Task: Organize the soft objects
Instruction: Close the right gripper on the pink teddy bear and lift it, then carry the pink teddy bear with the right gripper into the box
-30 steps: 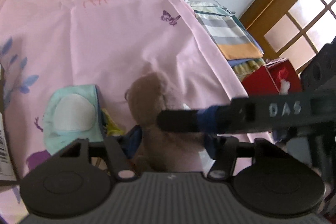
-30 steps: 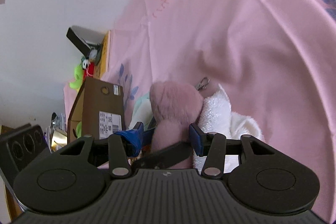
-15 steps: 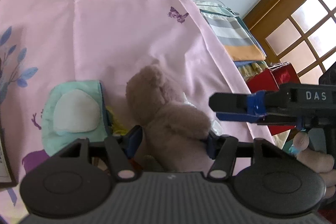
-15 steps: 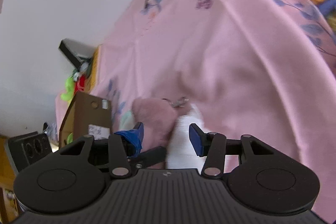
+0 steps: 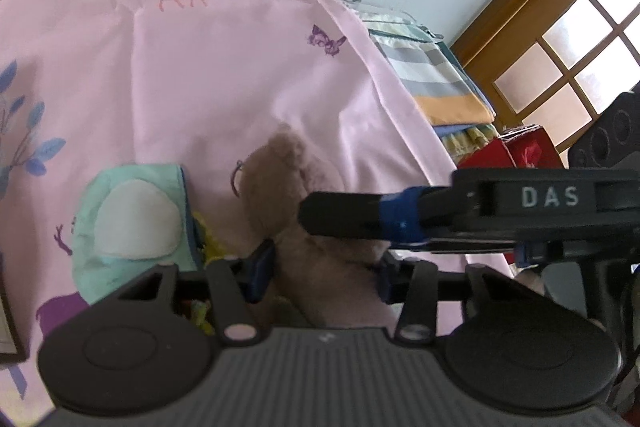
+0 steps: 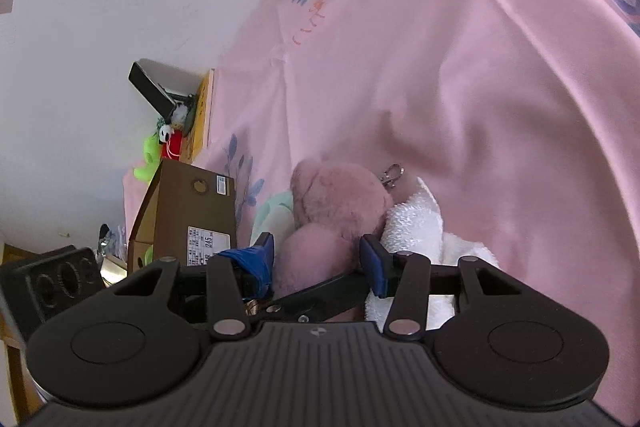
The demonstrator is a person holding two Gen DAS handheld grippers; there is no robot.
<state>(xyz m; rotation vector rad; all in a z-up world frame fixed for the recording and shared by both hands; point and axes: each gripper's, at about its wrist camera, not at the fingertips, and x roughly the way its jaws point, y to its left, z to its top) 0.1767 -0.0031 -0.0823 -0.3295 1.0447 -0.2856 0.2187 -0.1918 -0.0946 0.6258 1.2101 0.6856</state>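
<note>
Your right gripper (image 5: 320, 213) crosses the plush bear (image 5: 304, 211) — head pointing away, mint cushion (image 5: 132, 215) beside — your left gripper (image 5: 324, 263) has just been closing and pinches it; right's state unclear.

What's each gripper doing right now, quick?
Left gripper: jaws have just been closing, pressed on the pink plush bear.
Right gripper: jaws straddle the same bear; grip cannot be told.
</note>
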